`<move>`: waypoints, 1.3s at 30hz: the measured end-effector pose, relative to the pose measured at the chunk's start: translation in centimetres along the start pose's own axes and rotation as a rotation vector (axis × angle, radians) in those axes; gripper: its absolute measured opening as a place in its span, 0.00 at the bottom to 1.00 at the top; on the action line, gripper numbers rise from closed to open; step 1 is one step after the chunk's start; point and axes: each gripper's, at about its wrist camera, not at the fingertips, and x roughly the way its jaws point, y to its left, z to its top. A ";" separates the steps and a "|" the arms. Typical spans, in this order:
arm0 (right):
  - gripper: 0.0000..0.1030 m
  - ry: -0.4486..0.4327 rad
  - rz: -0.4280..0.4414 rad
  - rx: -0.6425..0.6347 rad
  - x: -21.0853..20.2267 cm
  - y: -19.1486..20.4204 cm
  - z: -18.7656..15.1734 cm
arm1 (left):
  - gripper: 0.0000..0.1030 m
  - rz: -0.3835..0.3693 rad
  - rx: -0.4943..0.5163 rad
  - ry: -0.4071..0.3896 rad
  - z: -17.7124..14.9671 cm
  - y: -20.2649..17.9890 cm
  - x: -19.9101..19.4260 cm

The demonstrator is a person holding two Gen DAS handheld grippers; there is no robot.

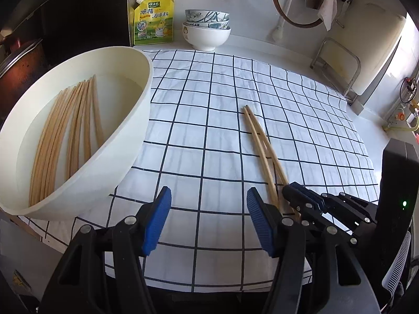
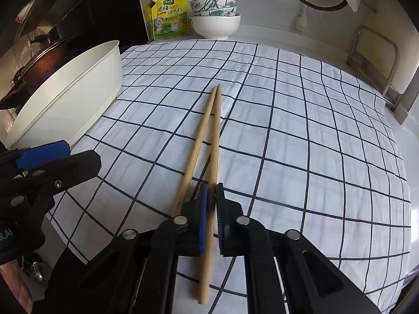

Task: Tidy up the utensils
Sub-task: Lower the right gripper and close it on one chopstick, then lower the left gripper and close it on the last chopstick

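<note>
Checked cloth covers the table; white tub of chopsticks sits left of the spread left hand-held gripper, while the right hand-held gripper pinches, apparently, one chopstick of the crossed pair.

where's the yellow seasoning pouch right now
The yellow seasoning pouch stands upright at the back wall, just left of the stacked bowls and behind the white basin, beyond the checked cloth.

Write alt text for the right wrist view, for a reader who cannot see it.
The right gripper is shut on one of two wooden chopsticks lying on a white checked cloth. At the left edge sit the open left gripper and a white basin; stacked bowls and a yellow seasoning pouch stand behind.
</note>
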 end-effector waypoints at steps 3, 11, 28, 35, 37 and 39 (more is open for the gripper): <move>0.06 -0.001 -0.006 0.003 -0.1 -0.5 0.0 | 0.63 -0.012 -0.004 0.007 0.1 -0.5 0.5; 0.06 -0.001 -0.020 0.098 -0.9 -5.1 -0.4 | 0.64 -0.022 -0.008 0.047 -0.1 -2.5 2.8; 0.13 -0.018 -0.014 0.169 -2.0 -8.8 -1.5 | 0.76 0.060 0.011 0.058 -0.1 -5.6 5.8; 0.26 -0.033 -0.069 0.150 -1.8 -8.8 -1.4 | 0.77 0.111 0.039 0.054 -0.1 -6.7 6.3; 0.26 -0.037 -0.099 0.119 -1.7 -8.3 -1.5 | 0.75 0.121 0.046 0.052 -0.1 -6.9 6.4; 0.26 -0.041 -0.132 0.082 -1.5 -7.7 -1.5 | 0.70 0.124 0.050 0.044 -0.1 -7.1 6.3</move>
